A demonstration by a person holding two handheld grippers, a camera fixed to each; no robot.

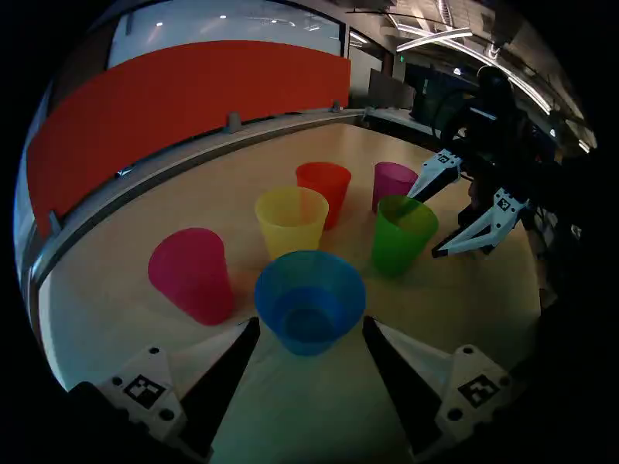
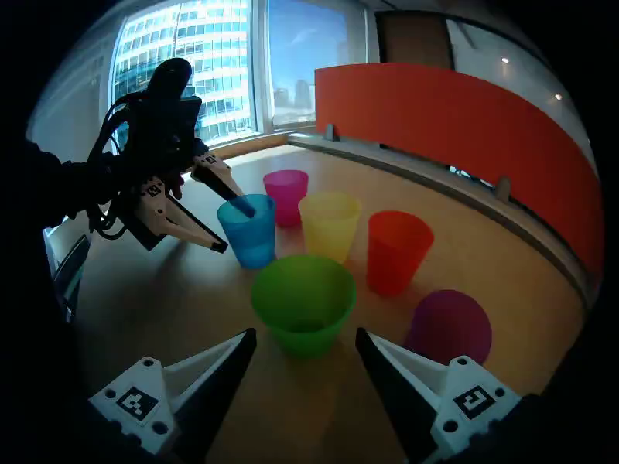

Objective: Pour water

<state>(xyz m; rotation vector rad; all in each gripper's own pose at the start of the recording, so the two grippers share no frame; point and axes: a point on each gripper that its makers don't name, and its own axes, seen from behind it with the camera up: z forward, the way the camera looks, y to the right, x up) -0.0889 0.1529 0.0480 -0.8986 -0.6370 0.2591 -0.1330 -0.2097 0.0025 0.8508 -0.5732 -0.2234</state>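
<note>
Spillage is the hazard: the blue cup (image 1: 309, 298), seemingly holding water, stands ungripped between the spread fingers of the left hand-held gripper (image 1: 309, 323), the green cup (image 2: 303, 301) likewise inside the right hand-held gripper (image 2: 304, 334). A hard squeeze could buckle either cup onto the bench (image 1: 464, 309).

I see a blue cup (image 1: 309, 301) and a green cup (image 2: 303, 303), translucent smooth plastic; tabletop (image 1: 116, 309), pale wood grain, satin sheen; fingers (image 1: 433, 365), matt white plastic.
</note>
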